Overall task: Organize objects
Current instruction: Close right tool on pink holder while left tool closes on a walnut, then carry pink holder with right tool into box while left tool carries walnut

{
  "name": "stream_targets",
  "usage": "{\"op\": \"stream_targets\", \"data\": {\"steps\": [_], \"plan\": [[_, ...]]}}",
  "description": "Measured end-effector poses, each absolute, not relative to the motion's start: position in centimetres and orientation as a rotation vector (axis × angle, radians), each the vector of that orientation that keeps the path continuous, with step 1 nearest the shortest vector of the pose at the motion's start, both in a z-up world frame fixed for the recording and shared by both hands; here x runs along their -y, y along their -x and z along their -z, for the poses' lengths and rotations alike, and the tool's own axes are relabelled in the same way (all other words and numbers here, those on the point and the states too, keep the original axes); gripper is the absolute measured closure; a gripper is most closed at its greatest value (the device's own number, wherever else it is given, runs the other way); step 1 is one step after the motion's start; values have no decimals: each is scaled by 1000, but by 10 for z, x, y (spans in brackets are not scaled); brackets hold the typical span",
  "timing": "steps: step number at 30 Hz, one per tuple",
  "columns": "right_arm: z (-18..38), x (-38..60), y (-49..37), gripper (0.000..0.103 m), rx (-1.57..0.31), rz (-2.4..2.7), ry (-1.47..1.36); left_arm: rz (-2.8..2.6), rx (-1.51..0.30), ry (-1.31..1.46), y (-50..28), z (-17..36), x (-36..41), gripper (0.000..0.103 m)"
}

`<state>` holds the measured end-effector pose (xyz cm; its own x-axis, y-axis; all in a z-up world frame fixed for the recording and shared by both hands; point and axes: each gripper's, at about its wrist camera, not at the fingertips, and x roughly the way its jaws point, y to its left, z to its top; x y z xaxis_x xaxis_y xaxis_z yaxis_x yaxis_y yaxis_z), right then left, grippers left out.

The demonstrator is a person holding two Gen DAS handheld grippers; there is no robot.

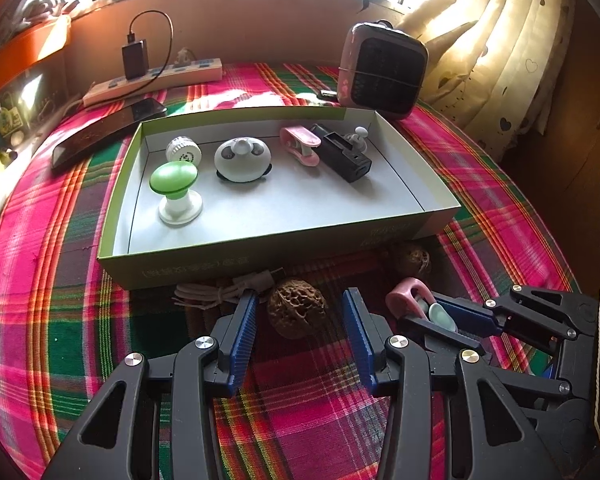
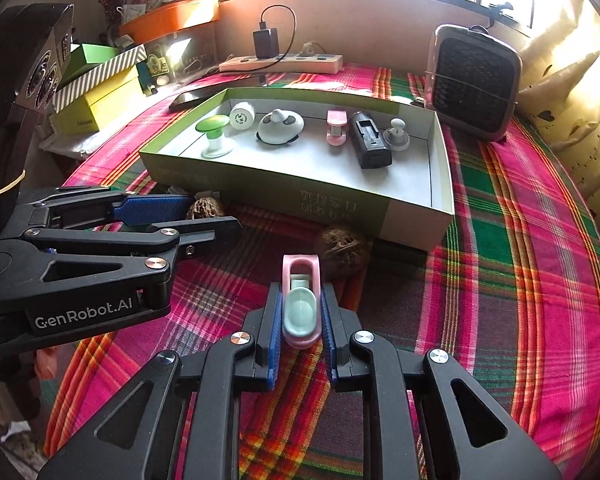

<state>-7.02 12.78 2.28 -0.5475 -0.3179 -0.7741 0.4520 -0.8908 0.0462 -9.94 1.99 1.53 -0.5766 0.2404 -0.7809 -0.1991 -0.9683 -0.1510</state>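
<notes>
A plaid cloth [image 1: 80,320] covers the table, and on it sits a shallow green box [image 1: 260,256] holding a panda-shaped gadget [image 1: 242,159], a black block [image 1: 342,152], a green-topped knob [image 1: 175,190] and a pink clip [image 1: 300,145]. The left gripper [image 1: 300,312] has its fingers spread apart either side of a walnut [image 1: 296,310] lying just before the box. The right gripper [image 2: 300,320] is clamped on a pink and mint clip [image 2: 301,300], near a second walnut [image 2: 342,248].

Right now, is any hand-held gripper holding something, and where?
The right hand-held gripper pinches the pink clip by its sides near the rear end. The left hand-held gripper holds nothing; a walnut sits between its open jaws.
</notes>
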Motion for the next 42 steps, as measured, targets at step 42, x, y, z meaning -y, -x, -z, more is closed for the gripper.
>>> {"op": "stream_targets", "data": {"steps": [42], "plan": [[-24, -128, 66, 85, -200, 2430, -1157, -2623, 54, 1306, 94, -12, -21, 73]]}}
